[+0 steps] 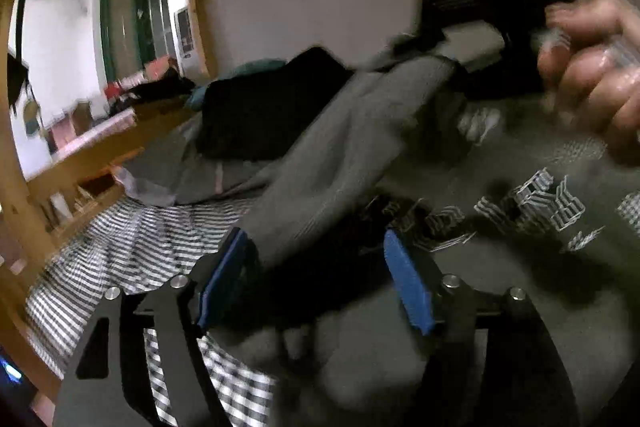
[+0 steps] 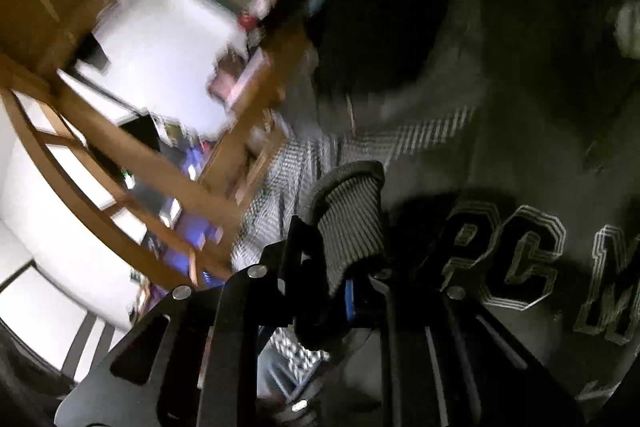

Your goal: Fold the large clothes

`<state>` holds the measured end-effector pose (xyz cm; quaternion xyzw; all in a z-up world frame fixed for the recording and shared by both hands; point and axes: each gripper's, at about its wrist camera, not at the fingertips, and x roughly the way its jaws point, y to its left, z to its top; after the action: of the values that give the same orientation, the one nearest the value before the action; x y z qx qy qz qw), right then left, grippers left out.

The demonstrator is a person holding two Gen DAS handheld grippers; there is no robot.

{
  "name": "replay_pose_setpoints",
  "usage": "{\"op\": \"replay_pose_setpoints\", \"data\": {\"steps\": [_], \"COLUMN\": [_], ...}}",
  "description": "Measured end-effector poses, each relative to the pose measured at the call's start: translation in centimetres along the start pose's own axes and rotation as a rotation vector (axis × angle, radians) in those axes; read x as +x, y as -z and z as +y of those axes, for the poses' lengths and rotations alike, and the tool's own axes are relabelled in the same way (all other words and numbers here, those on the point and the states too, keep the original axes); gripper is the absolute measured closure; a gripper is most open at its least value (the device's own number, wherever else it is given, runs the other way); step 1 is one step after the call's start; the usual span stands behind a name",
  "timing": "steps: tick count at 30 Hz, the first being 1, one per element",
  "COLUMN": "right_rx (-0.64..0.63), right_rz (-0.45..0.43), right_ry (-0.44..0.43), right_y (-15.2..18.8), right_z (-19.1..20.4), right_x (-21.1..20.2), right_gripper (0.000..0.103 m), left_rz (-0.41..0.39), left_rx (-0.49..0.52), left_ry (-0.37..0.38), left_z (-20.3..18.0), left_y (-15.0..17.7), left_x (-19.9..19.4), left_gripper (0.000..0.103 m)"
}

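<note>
A black-and-white checked bedsheet covers a bed inside a wooden bunk frame, white walls beyond. One grey sweatshirt with outlined lettering lies across the sheet; one black garment sits far behind it. The left gripper stands open around a sleeve. The right gripper pinches the ribbed cuff.

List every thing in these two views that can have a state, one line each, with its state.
Grey sweatshirt: partly lifted off the bed, not yet folded.
Ribbed cuff: pinched in the right claw.
Right claw: shut on the cuff.
Left claw: open, sleeve between its pads.
Sleeve: stretched between the claws.
Dark garment: lying in a heap behind.
Checked bedsheet: spread, rumpled.
</note>
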<state>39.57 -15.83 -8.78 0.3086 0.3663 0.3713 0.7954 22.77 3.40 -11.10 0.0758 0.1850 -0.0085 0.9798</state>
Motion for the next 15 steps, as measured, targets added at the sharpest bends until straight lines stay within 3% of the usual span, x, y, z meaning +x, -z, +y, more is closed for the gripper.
{"op": "replay_pose_setpoints", "data": {"steps": [3,5,9,12,15], "right_rx": [0.023,0.043,0.126,0.199,0.245], "right_rz": [-0.081,-0.09,-0.08,-0.082,-0.088], "right_ry": [0.053,0.101,0.209,0.255,0.29], "right_y": [-1.9,-2.1,-0.4,1.6,3.6], "right_z": [-1.8,-3.9,-9.5,-13.9,-17.4], "right_x": [-5.1,-7.6,-10.5,-11.3,-11.3], "right_gripper": [0.086,0.086,0.086,0.086,0.086], "left_rz": [0.037,0.089,0.267,0.409,0.507], "left_rx": [-0.095,-0.166,-0.302,-0.261,-0.087], "left_ry": [0.065,0.094,0.116,0.125,0.054], "left_z": [0.5,1.4,2.8,0.8,-3.1], "left_y": [-1.8,-2.9,-3.8,-3.5,-2.3], "left_x": [-0.2,1.2,7.5,13.2,17.5], "left_gripper": [0.027,0.026,0.025,0.025,0.025]}}
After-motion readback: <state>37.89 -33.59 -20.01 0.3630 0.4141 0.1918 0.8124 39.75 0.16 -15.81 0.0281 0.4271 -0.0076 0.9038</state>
